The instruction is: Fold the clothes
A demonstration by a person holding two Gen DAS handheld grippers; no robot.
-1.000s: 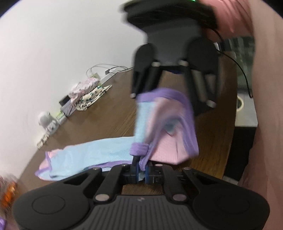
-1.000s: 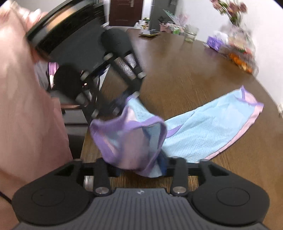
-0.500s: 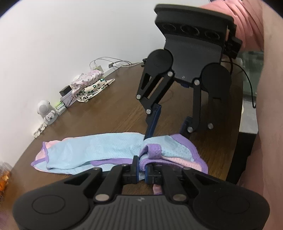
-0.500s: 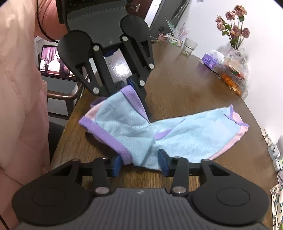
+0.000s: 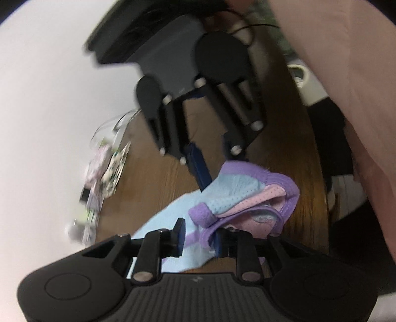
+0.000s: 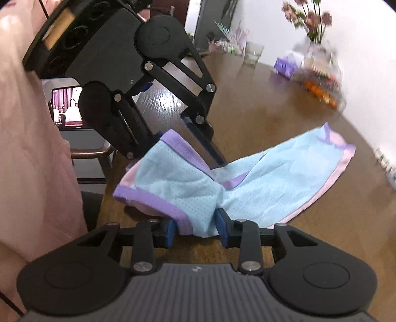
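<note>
Since a second ago, the bunched garment (image 6: 198, 183) has been brought down out of the air and is now laid on the wooden table (image 6: 272, 109), one light-blue mesh leg spread flat toward the far right edge, the purple-banded end still humped near the table's front edge. The left gripper (image 5: 198, 235), clamped on the purple band before, is seen with its jaws opening: the band lies between the blue pads but is no longer pressed. The right gripper (image 6: 195, 230) is seen with its jaws closing around a fold of blue mesh and purple hem; a gap is left beside the pads, so the cloth is not yet pinched. Each tool is seen in the other's view, tilted down over the cloth, the left gripper's blue fingers (image 6: 210, 148) touching the fabric.

A dark brown, glossy, wood-grained tabletop is shown. Along the white wall, a small pile of patterned fabric (image 5: 109, 168) and some white cables (image 5: 116, 123) are placed, much blurred. At the far end, a drinking glass (image 6: 253, 53), a purple box (image 6: 284, 65), flowers (image 6: 311, 22) and orange fruit (image 6: 319, 93) are set. A screen (image 6: 66, 106) is lit beyond the table edge, and a pink sleeve (image 6: 29, 148) is seen at the left.
</note>
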